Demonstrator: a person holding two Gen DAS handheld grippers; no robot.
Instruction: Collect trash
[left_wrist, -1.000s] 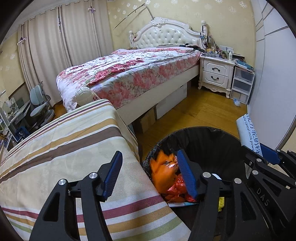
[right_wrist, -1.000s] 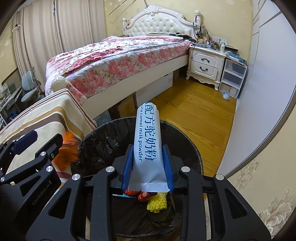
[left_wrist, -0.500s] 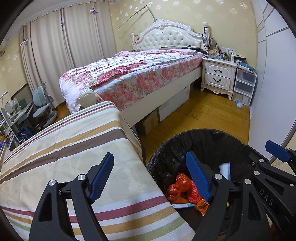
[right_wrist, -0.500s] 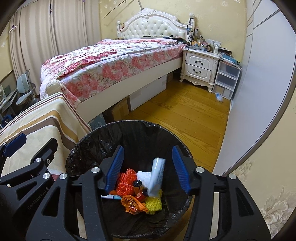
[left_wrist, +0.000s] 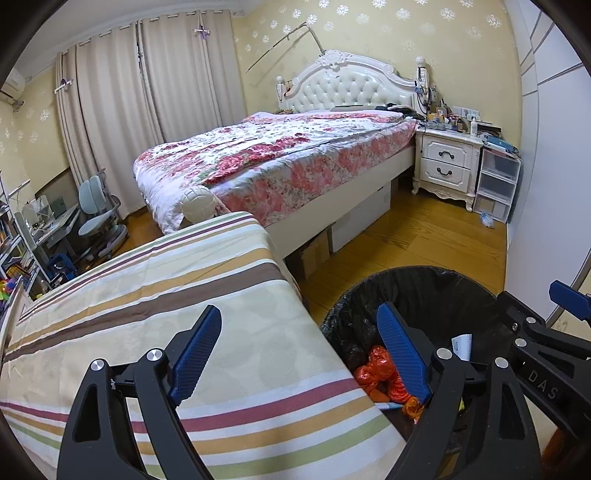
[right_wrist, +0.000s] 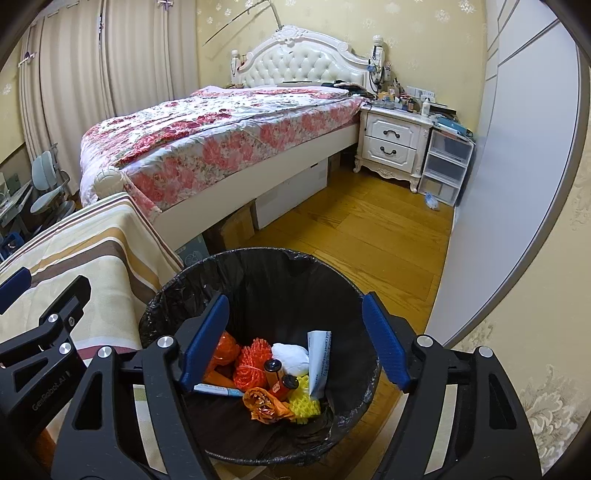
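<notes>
A round bin with a black liner (right_wrist: 258, 254) stands on the wooden floor beside a striped cloth surface (left_wrist: 147, 295). Inside lie a blue-and-white milk powder sachet (right_wrist: 319, 360), an orange net (right_wrist: 253, 360), a white tissue wad (right_wrist: 290, 356), a yellow foam net (right_wrist: 303, 402), an orange wrapper (right_wrist: 264, 402) and small brown bottles (right_wrist: 275, 373). My right gripper (right_wrist: 295, 299) hangs over the bin, its jaws opening with nothing between them. My left gripper (left_wrist: 300, 307) straddles the cloth's edge and the bin rim (left_wrist: 424, 271), its jaws also opening and empty.
A bed with a floral cover (left_wrist: 295, 155) fills the middle of the room, with boxes (left_wrist: 362, 221) under it. A white nightstand (left_wrist: 447, 166) and plastic drawers (left_wrist: 496, 184) stand far right. A white wardrobe front (left_wrist: 546, 184) runs along the right. A desk chair (left_wrist: 98, 214) stands far left.
The right gripper let go of the milk powder sachet, which dropped into the bin. The orange wrapper fell from the left gripper into the bin. Both pairs of jaws spread wider.
</notes>
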